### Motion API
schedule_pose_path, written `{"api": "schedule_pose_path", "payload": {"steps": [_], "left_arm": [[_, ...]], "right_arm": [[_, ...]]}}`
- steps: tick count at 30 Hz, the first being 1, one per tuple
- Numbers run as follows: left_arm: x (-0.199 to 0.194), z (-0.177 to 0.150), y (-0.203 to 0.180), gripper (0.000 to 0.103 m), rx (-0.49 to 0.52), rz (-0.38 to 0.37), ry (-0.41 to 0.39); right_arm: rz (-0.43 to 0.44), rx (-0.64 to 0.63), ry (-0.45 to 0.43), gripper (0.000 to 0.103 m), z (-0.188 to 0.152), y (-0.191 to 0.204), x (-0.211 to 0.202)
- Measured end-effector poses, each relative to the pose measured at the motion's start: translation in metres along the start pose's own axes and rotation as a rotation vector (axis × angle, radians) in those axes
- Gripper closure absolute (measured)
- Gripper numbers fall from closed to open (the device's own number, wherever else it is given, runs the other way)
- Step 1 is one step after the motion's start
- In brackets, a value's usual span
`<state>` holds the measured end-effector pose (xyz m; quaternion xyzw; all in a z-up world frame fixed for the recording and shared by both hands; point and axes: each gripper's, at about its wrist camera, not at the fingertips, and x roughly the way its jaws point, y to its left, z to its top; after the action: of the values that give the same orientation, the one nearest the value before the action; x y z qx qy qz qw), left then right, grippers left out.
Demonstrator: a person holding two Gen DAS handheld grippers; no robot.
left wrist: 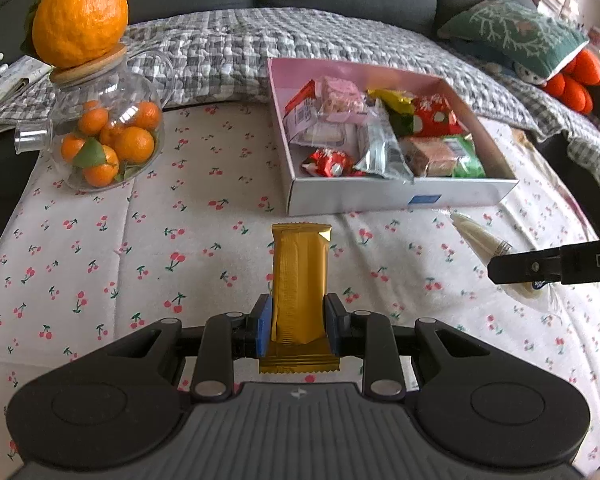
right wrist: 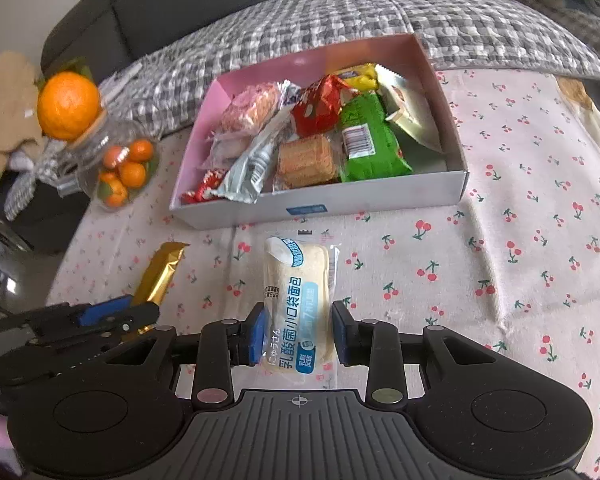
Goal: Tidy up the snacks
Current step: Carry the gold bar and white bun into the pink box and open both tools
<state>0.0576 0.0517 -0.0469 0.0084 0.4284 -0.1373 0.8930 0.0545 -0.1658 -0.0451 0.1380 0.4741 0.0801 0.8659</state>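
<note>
Carrying phase: the left gripper (left wrist: 298, 322) is holding a gold snack bar (left wrist: 298, 276) between its fingers while the right gripper (right wrist: 300, 332) is clamping a white bread packet (right wrist: 298, 296), both poised over the counter just short of the snack-filled box (left wrist: 400, 194), so the next move probably requires lifting each over the near wall.

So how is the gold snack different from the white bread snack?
The gold snack is a shiny foil bar, narrow and plain; the white bread snack is wider, in a clear wrapper with blue writing. The left claw pinches the gold snack; the right claw pinches the bread snack. Both are still outside the box, each gripped near one end.
</note>
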Motion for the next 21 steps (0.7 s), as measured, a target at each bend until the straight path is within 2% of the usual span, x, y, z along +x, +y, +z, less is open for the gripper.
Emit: {"api": "schedule_pose_path", "payload": {"steps": [10, 21], "left_arm": [[-0.008, 0.012, -0.008, 0.078, -0.04, -0.042, -0.05], [-0.008, 0.047, -0.02, 0.078, -0.002, -0.017, -0.099]], "right_arm": [[0.068, 0.085, -0.04, 0.071, 0.013, -0.012, -0.017], [0.107, 0.193, -0.1, 0.071, 0.04, -0.033, -0.037]]}}
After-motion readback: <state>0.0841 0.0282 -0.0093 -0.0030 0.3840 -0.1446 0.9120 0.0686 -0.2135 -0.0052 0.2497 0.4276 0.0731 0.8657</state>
